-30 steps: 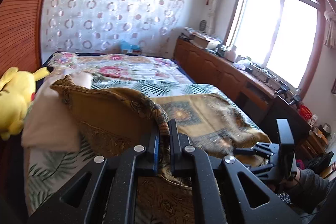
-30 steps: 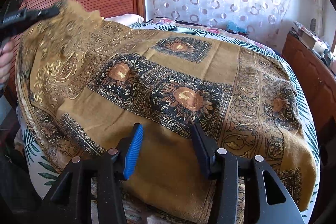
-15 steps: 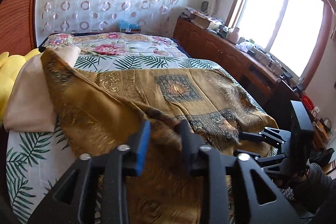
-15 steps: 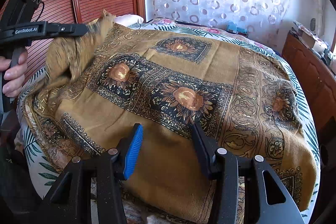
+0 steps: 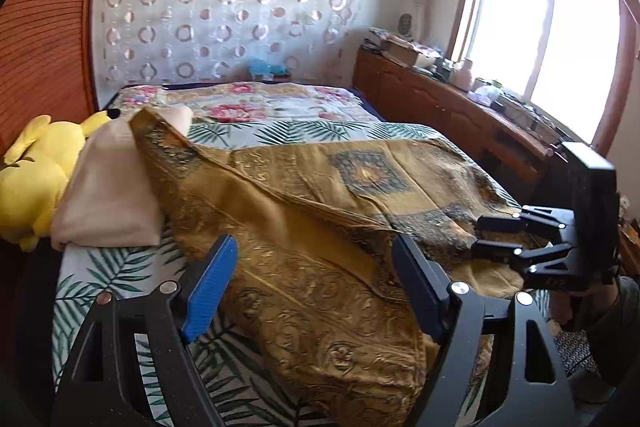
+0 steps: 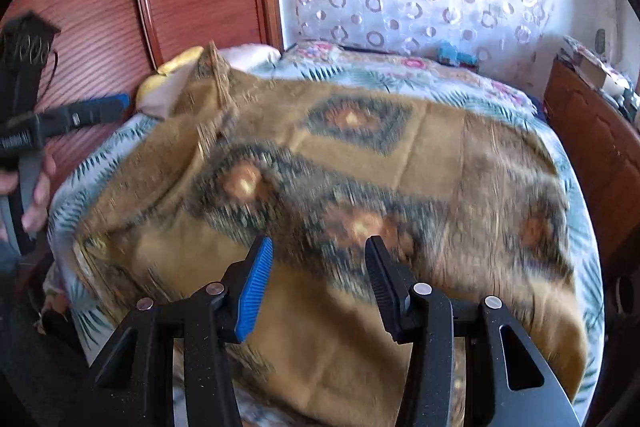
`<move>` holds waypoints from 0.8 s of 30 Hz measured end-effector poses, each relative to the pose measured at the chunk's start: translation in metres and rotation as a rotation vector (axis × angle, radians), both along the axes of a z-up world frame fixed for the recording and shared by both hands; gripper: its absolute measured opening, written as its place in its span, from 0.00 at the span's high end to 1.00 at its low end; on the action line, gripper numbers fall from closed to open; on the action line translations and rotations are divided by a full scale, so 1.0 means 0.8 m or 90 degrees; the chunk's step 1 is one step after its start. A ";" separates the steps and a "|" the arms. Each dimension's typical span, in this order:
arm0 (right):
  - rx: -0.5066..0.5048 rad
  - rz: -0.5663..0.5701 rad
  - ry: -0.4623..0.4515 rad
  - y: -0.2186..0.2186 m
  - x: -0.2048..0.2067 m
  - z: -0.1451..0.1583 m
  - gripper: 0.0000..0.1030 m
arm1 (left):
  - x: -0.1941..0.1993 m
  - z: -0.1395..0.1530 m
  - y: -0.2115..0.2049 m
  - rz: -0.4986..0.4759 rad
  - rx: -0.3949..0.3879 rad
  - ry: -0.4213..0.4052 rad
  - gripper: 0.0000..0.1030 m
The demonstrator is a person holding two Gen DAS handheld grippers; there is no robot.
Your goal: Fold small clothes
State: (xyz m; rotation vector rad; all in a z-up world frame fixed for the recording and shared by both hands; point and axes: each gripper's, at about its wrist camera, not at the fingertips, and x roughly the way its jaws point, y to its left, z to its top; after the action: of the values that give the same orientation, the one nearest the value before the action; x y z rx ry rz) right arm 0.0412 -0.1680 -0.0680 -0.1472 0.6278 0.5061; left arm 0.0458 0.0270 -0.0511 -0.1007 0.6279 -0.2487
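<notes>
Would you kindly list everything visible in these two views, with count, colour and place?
Patterned golden-brown cloth: one, spread on the bed, one corner draped over the pillow.
Leaf-print bedsheet: one, white and green, under the cloth.
Beige pillow: one, bed's left edge.
Yellow plush toy: one, beside the pillow.
Wooden sideboard: one, brown, cluttered, under the window.
Left gripper: black and blue, open above the cloth.
Right gripper: black and blue, open.

left gripper (image 5: 310, 283): black frame, silver screws showing, one blue ribbed pad
right gripper (image 6: 318, 285): looking identical
hand (image 6: 36, 187): bare skin
</notes>
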 end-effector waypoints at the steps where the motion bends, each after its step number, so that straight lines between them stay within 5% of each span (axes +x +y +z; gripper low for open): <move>1: 0.003 0.005 -0.003 0.003 0.003 0.005 0.51 | -0.001 0.001 0.005 0.008 0.001 0.000 0.22; 9: 0.013 0.057 -0.006 0.055 0.036 0.024 0.45 | -0.007 0.001 0.035 0.057 0.009 -0.002 0.22; 24: -0.026 0.114 0.086 0.136 0.127 -0.009 0.45 | -0.017 -0.011 0.050 0.072 0.007 0.002 0.22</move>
State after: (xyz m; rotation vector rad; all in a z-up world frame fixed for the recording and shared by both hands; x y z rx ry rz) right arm 0.1428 -0.0595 -0.0750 -0.2098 0.7618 0.6810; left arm 0.0325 0.0667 -0.0602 -0.1252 0.6242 -0.1363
